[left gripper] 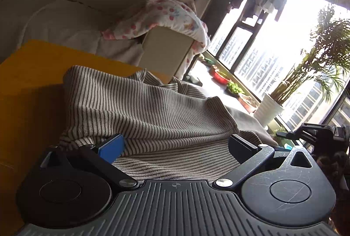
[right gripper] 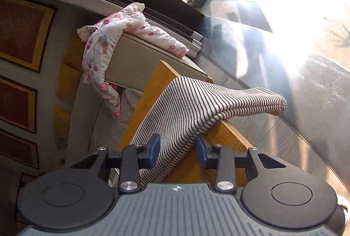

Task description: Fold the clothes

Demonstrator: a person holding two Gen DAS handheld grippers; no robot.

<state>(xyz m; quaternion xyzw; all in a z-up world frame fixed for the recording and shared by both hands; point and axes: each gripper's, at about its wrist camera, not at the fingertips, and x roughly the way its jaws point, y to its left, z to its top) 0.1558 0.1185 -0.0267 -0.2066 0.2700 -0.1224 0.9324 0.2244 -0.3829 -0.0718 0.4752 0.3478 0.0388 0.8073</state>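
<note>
Striped knit garment (right gripper: 196,109) lies folded on the yellow block (right gripper: 153,91), one end overhanging. Left gripper (left gripper: 177,146) and right gripper (right gripper: 178,148) both spread, cloth between, not pinched. Only the left view shows the potted palm (left gripper: 306,74); floral garment (right gripper: 105,43) drapes the box behind the block.

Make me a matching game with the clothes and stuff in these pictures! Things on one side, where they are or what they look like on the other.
Things:
1. striped cloth
2. pink printed garment
3. palm plant
4. left gripper

Descriptions:
A. by the window, in a white pot
B. draped over a beige box
C. lying on the yellow surface, one end hanging off the edge
D. jaws open, with striped cloth between them

Pairs: 1-C, 2-B, 3-A, 4-D
</note>
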